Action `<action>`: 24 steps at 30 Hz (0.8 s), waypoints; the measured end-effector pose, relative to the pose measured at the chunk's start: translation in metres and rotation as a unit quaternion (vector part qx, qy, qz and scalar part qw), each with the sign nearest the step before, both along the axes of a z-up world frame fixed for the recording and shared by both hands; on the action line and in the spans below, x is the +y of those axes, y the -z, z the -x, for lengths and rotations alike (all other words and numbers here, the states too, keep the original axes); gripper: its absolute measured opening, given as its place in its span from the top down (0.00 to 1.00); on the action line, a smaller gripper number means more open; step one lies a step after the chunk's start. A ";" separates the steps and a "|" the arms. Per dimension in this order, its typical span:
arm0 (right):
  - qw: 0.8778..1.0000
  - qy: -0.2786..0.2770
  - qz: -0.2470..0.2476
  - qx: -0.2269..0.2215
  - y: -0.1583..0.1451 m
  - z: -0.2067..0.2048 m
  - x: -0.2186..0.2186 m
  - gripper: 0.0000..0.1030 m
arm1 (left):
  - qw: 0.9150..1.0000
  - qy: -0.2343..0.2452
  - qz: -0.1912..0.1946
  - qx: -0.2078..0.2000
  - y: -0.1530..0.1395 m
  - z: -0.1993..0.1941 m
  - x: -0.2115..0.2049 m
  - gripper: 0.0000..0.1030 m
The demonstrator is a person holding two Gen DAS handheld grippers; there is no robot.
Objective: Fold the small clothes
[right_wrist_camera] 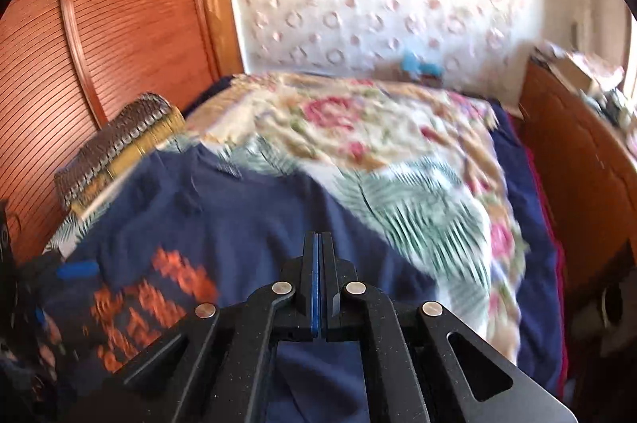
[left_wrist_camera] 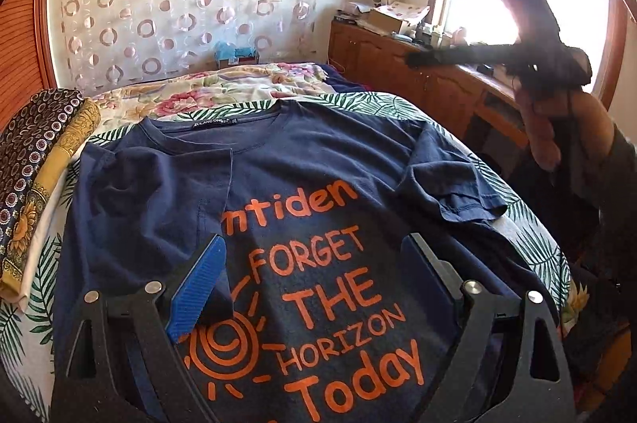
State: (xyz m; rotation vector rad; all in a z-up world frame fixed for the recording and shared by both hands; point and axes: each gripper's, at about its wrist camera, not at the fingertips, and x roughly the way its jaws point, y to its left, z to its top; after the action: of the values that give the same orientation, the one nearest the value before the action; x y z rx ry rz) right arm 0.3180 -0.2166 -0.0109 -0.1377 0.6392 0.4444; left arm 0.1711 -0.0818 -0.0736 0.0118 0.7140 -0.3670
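The navy T-shirt (left_wrist_camera: pixel 302 176) carries orange print on its front: a partly covered word showing "ntiden" at 12 o'clock of the design, then "FORGET", "THE", "HORIZON" and "Today" running toward 6 o'clock. A neck label (left_wrist_camera: pixel 213 122) inside the collar bears small white lettering, too tiny to read surely. In the right wrist view the print is blurred beyond reading.

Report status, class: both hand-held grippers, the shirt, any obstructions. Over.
Left hand-held gripper open above navy T-shirt. Right hand-held gripper shut, empty, raised. Shirt on bed, left sleeve folded in. Folded patterned clothes beside it, not obstructing.
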 end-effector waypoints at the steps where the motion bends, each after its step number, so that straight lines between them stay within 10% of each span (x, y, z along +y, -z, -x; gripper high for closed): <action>1: 1.000 -0.004 -0.002 -0.002 -0.001 -0.002 0.003 1.00 | 1.000 0.004 0.000 0.002 0.000 -0.002 -0.002 0.12; 5: 1.000 -0.002 -0.010 0.015 0.018 -0.002 -0.012 1.00 | 1.000 0.029 -0.007 0.007 0.000 -0.015 -0.015 0.13; 11: 0.998 0.043 -0.008 0.035 0.043 0.025 -0.060 0.98 | 0.993 0.102 0.018 0.060 0.005 -0.051 -0.052 0.52; 15: 0.997 0.050 -0.017 0.050 0.053 0.046 -0.068 0.70 | 0.988 0.145 0.001 0.059 0.005 -0.058 -0.083 0.65; 24: 0.993 0.033 0.017 0.115 0.082 0.085 -0.079 0.62 | 0.981 0.166 -0.052 0.082 0.029 -0.068 -0.105 0.74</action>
State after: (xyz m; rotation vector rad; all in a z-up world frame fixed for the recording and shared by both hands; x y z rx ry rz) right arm 0.2330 -0.2956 -0.0934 -0.0979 0.8759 0.3884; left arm 0.2387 -0.1864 -0.1028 0.2050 0.8956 -0.6557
